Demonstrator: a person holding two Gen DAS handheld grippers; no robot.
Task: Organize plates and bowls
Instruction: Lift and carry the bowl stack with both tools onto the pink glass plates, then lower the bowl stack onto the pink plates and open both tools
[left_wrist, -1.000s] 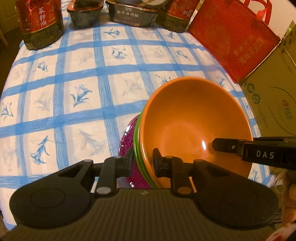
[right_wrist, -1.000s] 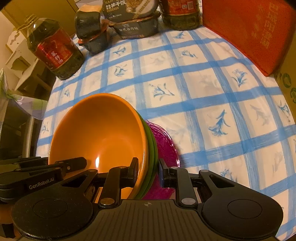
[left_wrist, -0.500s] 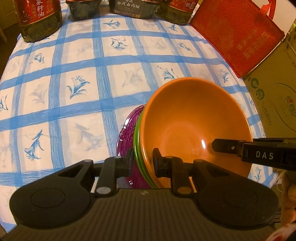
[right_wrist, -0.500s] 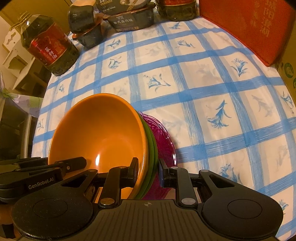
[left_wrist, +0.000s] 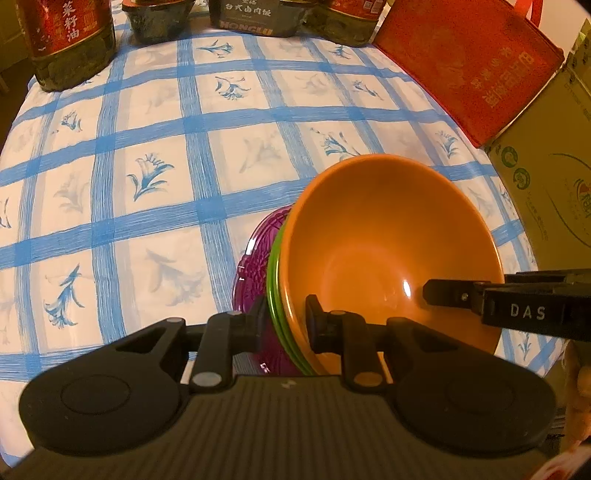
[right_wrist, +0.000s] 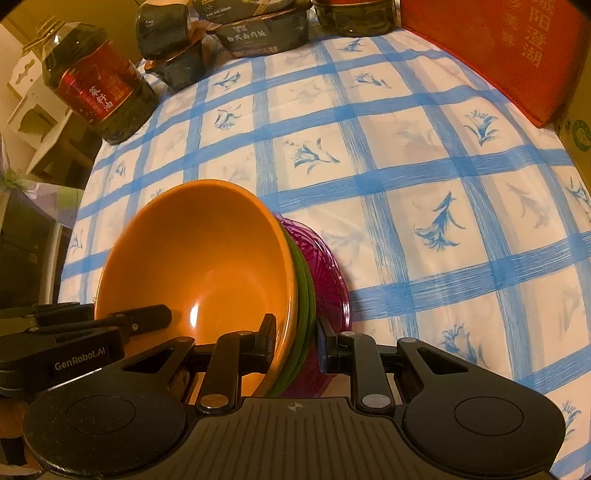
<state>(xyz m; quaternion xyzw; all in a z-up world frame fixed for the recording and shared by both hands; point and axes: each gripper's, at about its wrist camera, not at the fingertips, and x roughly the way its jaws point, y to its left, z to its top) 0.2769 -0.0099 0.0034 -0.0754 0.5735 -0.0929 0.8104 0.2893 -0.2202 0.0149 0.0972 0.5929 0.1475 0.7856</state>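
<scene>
Both claws are clamped on the same nested stack, one at each side of it. The left gripper (left_wrist: 284, 325) has one finger inside the orange bowl (left_wrist: 388, 251) and the other against the purple glass dish (left_wrist: 255, 266) underneath, so the rims are pinched between its pads. The right gripper (right_wrist: 295, 339) does the same from the opposite side, its inner finger in the orange bowl (right_wrist: 199, 266) and its outer one on the purple glass dish (right_wrist: 328, 273). Between the two, only the thin edges of the green plates (left_wrist: 275, 280) show; I can't say how many there are. The stack is tilted toward each camera, and its lower part is cut off behind the gripper bodies, so whether it touches the checked tablecloth (left_wrist: 147, 155) can't be made out. Ahead of the claws, at the far edge of the table, stand an oil bottle (right_wrist: 92, 85) and some dark food tubs (right_wrist: 258, 29), their tops cropped. A red bag (left_wrist: 465, 62) leans on a cardboard box (left_wrist: 546, 177) to the right of the left claw. A bit of the person's hand (left_wrist: 580, 387) peeks in at that frame's edge, blurred.
</scene>
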